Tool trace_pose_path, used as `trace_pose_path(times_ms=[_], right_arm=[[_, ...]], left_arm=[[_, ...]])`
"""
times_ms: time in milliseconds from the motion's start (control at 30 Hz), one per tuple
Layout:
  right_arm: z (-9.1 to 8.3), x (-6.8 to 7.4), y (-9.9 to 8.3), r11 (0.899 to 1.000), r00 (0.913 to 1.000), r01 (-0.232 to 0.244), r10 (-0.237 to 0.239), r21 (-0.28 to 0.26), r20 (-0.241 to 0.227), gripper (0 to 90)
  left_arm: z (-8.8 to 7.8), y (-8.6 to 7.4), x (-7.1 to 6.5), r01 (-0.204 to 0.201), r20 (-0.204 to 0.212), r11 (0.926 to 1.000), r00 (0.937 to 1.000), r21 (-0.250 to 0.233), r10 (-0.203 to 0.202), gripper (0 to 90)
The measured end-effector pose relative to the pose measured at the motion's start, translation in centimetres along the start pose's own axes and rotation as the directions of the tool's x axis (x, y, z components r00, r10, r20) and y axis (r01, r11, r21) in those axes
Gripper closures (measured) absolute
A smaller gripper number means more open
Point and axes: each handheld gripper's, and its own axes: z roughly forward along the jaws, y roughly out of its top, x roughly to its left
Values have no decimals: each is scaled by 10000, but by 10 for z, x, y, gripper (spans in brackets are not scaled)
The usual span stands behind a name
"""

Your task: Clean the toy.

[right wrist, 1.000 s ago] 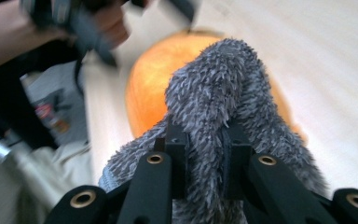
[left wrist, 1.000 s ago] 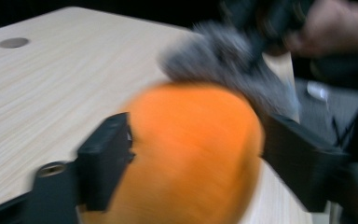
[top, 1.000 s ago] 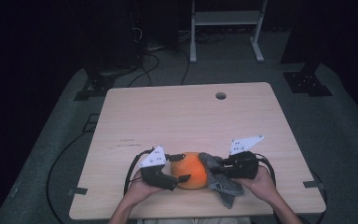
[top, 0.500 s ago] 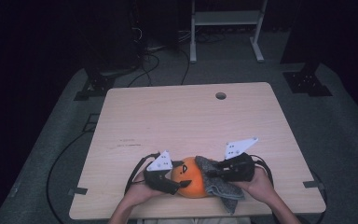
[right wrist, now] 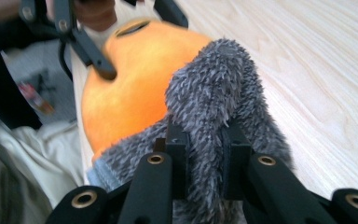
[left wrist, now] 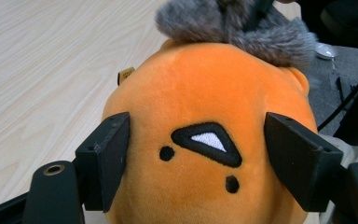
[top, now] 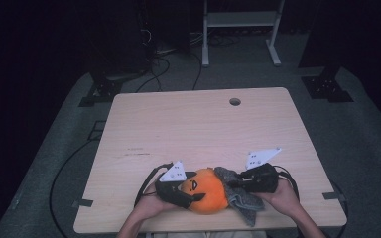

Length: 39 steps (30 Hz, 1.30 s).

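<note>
At the near edge of the wooden bench [top: 198, 129], right in front of the person, sits a round orange plush toy [top: 206, 191] with a small stitched face of two black dots and a black-rimmed white triangle. A shaggy grey cloth [top: 240, 198] lies against its right side and drapes down toward the bench edge. The left gripper [top: 181, 191] sits against the toy's left side, with its two black fingers [left wrist: 106, 158] set on either flank of the face; they have just been opening a little with the toy between them, and in the left gripper view they stand at the plush surface, though I cannot tell whether they press into it. The right gripper [top: 234, 182] comes in from the other side, its fingers [right wrist: 179, 154] clamped together on a bunched fold of the grey cloth, which rises in a tuft above them and lies up against the orange toy. Both hands cradle their grippers low over the bench edge, and a cable trails from each one. A small round hole [top: 235, 101] marks the far side of the bench.
</note>
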Motion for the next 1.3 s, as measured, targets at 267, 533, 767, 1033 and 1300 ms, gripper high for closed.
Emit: trace_pose_path(times_ms=[267, 533, 767, 1033, 1300], right_arm=[[15, 5, 14, 9993, 9979, 376, -379, -70, -533, 763], [-26, -22, -25, 9977, 9954, -669, 673, -68, 689, 758], [-68, -46, -51, 9903, 9709, -1336, 1386, -383, 1954, 715], [-69, -58, -68, 9839, 9613, -1782, 1719, 101, 2153, 486], [-57, -60, -70, 9865, 9519, -1637, 1584, -18, 2624, 429]], left_arm=[[-4, -6, -1, 75, 79, 10000, 9999, -52, -74, 247], [-7, -5, 0, 102, 156, 9999, 9998, -47, -102, 219], [-5, -3, -1, -9, 108, 9999, 9999, -126, 10, 200], [-5, -4, 1, 75, 285, 9998, 9996, -184, -70, 191], [-9, 1, 4, 109, 215, 9988, 9997, -473, -99, 142]])
